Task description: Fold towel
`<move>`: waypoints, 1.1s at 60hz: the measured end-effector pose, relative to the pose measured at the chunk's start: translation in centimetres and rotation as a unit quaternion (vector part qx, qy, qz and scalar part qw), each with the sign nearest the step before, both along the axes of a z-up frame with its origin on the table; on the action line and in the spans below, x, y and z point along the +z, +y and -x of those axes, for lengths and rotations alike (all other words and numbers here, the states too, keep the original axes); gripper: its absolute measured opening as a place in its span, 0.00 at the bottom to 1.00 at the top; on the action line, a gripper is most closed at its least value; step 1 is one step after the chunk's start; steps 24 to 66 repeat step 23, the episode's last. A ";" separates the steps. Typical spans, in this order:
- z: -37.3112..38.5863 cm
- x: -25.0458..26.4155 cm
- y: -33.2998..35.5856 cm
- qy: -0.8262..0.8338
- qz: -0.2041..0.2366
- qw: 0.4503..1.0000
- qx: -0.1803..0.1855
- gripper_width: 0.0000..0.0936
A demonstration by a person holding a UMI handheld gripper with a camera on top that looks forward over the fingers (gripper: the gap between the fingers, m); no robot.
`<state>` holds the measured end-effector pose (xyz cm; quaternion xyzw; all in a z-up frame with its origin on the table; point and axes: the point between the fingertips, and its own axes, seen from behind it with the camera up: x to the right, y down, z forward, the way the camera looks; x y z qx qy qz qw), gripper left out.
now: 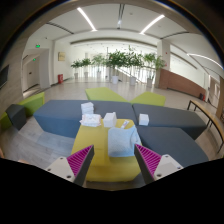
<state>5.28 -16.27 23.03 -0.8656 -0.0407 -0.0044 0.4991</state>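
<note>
two fingers (114, 160) spread open (pink pads), pale towel (123, 141) between them, on yellow table (92, 150)

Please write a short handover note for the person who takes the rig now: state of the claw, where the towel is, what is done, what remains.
Claw: open, holding nothing, raised above the near end of the yellow table.
Towel: pale cloth lying on the table just ahead of the fingers, nearer the right one. It looks loosely laid; I cannot tell if any fold is made.
Other white items sit farther back on the table.
Done: nothing certain. Left: grasp the towel's edge and fold it.
</note>
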 end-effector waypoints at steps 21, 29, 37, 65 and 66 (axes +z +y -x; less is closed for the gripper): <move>1.6 1.7 -2.5 -0.041 -0.035 0.998 0.014 0.90; 1.4 1.8 -2.7 -0.031 -0.033 0.999 0.012 0.89; 1.4 1.8 -2.7 -0.031 -0.033 0.999 0.012 0.89; 1.4 1.8 -2.7 -0.031 -0.033 0.999 0.012 0.89; 1.4 1.8 -2.7 -0.031 -0.033 0.999 0.012 0.89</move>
